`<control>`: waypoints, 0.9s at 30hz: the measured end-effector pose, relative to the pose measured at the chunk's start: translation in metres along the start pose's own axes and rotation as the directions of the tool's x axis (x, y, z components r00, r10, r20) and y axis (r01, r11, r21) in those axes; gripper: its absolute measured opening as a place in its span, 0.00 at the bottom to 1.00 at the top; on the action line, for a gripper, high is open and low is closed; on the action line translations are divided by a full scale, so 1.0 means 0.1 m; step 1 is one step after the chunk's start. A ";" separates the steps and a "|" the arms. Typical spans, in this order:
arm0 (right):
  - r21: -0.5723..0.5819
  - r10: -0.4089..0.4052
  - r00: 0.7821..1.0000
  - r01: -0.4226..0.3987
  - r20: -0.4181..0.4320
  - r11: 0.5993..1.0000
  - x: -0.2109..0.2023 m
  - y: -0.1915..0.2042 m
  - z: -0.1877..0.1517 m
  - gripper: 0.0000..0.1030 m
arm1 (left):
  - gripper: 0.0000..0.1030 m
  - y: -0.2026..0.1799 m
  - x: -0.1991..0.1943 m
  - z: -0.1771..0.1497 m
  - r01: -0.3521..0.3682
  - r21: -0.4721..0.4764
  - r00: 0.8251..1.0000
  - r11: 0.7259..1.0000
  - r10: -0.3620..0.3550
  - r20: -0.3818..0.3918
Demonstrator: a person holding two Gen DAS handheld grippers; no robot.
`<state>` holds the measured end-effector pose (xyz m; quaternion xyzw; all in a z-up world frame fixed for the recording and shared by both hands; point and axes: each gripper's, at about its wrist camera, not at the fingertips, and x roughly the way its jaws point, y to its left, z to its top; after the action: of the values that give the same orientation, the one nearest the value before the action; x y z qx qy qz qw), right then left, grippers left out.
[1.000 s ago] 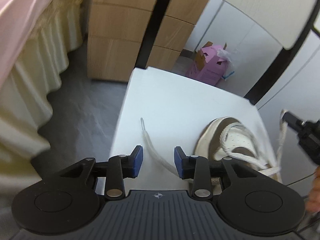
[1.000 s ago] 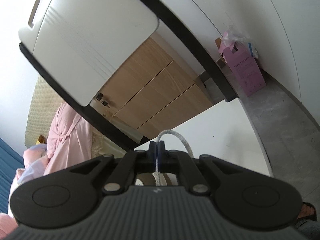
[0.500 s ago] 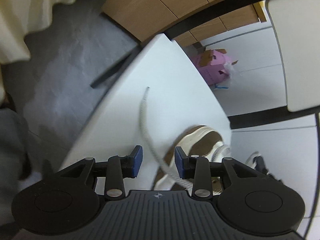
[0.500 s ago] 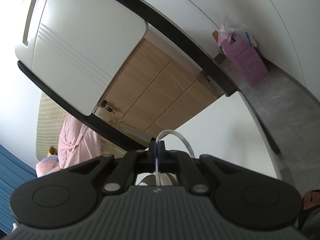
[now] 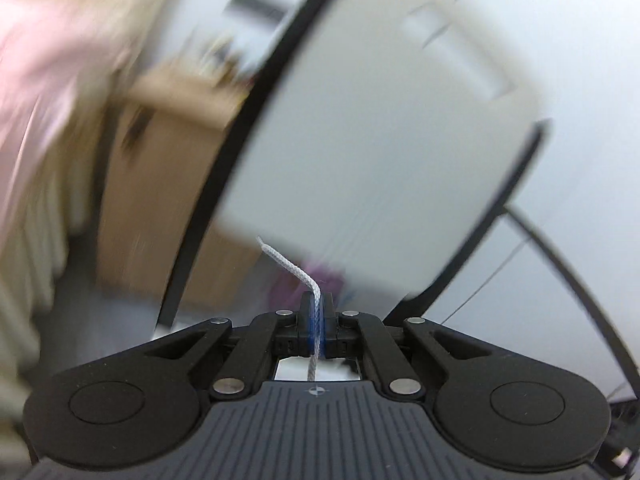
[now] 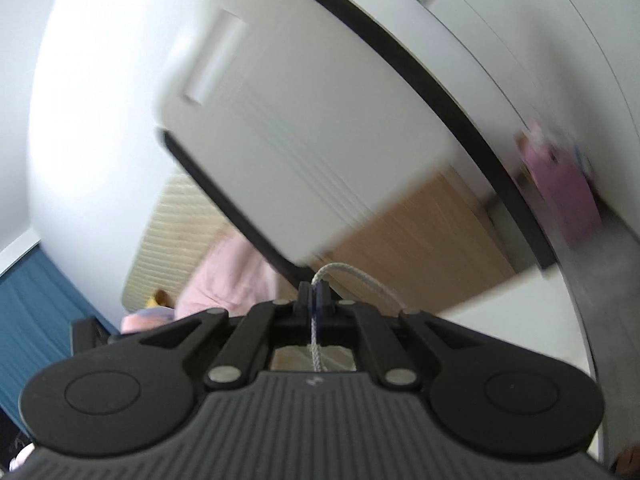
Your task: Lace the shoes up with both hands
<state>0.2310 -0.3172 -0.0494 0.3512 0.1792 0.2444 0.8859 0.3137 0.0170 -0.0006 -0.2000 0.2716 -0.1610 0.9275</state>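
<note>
Since a second ago my left hand-held gripper (image 5: pixel 317 312) closed on the lace end (image 5: pixel 294 270) and rose; the right hand-held gripper (image 6: pixel 315 300) grips the other lace (image 6: pixel 356 280), pulling both tight. The shoe is out of view.

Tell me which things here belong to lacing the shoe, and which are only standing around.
For the job:
- left gripper, shut on a white lace end
- right gripper, shut on a lace loop

Only standing around:
- pink box
- wooden drawers
- pink cloth
</note>
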 end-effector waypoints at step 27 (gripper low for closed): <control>-0.390 0.294 0.950 -0.231 0.110 0.892 -0.38 2.61 1.63 0.02 | 0.02 -2.09 -1.08 1.10 0.118 0.521 0.911 0.845 -0.301 0.282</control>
<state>0.1991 -0.2603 0.2539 0.2169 0.0063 0.3615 0.9068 0.2495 -0.0890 0.2274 -0.0114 0.0264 -0.2884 0.9571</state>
